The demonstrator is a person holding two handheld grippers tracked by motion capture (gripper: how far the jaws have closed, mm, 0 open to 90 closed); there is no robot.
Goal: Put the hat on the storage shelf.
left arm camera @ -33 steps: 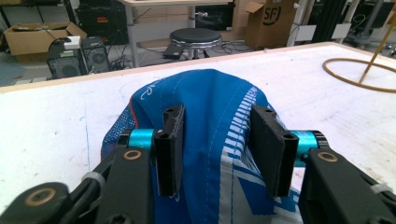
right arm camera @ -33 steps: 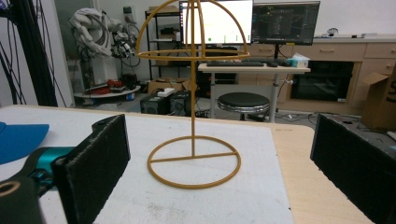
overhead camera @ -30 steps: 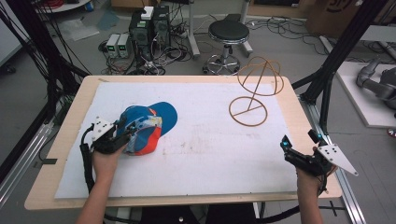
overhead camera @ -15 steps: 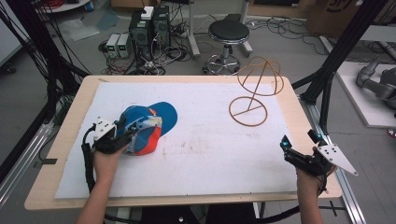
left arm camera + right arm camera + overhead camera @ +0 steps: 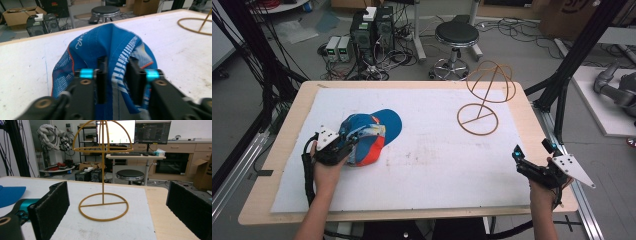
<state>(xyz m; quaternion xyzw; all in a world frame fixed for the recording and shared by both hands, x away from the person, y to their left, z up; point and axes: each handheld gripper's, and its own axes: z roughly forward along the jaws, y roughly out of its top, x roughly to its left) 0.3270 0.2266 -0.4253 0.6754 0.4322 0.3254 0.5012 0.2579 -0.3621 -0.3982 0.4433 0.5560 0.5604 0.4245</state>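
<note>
Jaws of the left gripper (image 5: pixel 117 80) pinch a fold of the blue cap (image 5: pixel 367 136); lift gently toward the wire stand (image 5: pixel 484 97) facing the right gripper's (image 5: pixel 533 156) wide-open jaws

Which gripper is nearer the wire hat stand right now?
Right. The right gripper sits open at the table's near right corner, facing the wire hat stand with bare mat between. The left gripper is across the table, clamped on the cap.
</note>
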